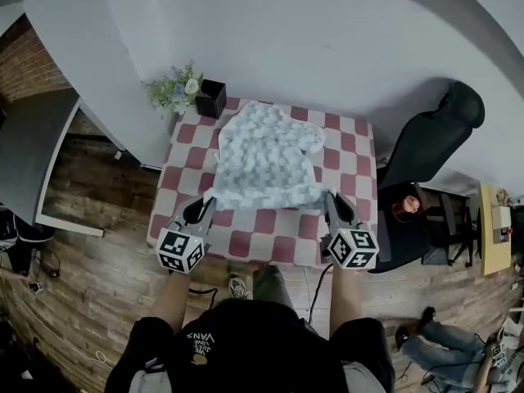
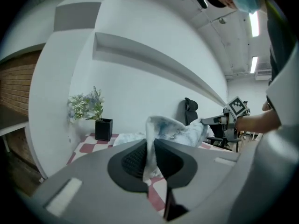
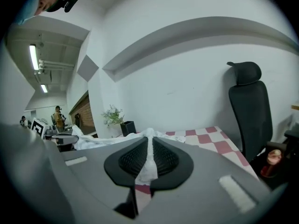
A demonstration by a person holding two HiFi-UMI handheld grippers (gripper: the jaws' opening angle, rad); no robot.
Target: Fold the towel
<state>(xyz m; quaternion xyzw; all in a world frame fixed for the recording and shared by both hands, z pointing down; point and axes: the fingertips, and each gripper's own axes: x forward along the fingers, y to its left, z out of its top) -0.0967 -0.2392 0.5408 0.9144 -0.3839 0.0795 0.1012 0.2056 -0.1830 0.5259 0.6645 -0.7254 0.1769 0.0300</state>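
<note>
On the far left, at 10 o'clock of the table (image 1: 270, 240), a plant (image 1: 173, 88) stands in a black pot (image 1: 211, 99) against the wall. The left forearm (image 1: 172, 297) reaches forward from the body, and the left gripper (image 1: 208, 206) points to 12 o'clock, almost level, with its marker cube on top. In the left gripper view the left gripper (image 2: 150, 149) is clenched on a fold of the towel (image 2: 175, 129), and the cloth stands up between the two pads. The towel (image 1: 266, 158), pale blue and white with a bumpy surface, lies in the middle of the red and white checked table. Its far part rests flat toward 12 o'clock, and its near edge is held up at 7 o'clock and 5 o'clock by the two grippers. The right forearm (image 1: 348, 301) is stretched forward in the same way, and the right gripper (image 1: 331, 203) also points to 12 o'clock, nearly level. In the right gripper view the right gripper (image 3: 150, 154) is closed on the towel (image 3: 148, 168), a thin white strip pressed between the pads. A black chair (image 1: 430, 137) stands at 3 o'clock of the table.
</note>
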